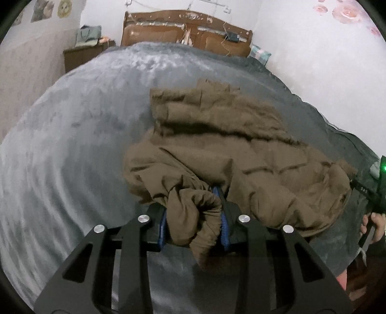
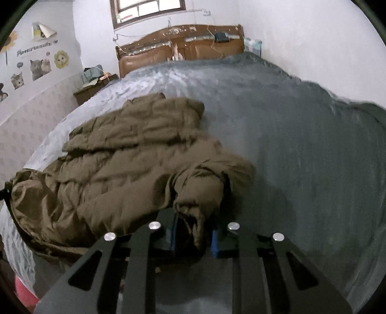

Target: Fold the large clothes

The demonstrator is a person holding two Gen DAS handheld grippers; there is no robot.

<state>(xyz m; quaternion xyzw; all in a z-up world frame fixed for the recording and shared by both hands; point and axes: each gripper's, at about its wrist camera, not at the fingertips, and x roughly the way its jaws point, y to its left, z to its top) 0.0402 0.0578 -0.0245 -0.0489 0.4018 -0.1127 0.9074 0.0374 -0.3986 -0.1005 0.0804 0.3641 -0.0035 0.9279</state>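
Two black two-finger grippers, both yours: the left gripper (image 1: 195, 217) pinches a bunched edge of the brown quilted padded jacket (image 1: 241, 149) between its blue pads, and the right gripper (image 2: 195, 231) pinches the matching near edge at the other side. The jacket lies on the grey plush bedspread (image 1: 72, 145), its long axis running from your tools toward the carved wooden headboard (image 1: 185, 31), so folding likely means carrying both held corners forward over the body. Only the left view shows your other hand (image 1: 372, 227) at its right edge; only the right view shows the window (image 2: 147, 10) and cat stickers (image 2: 39, 66).

Home bedroom: bed (image 1: 72, 145), wooden headboard (image 1: 185, 31)
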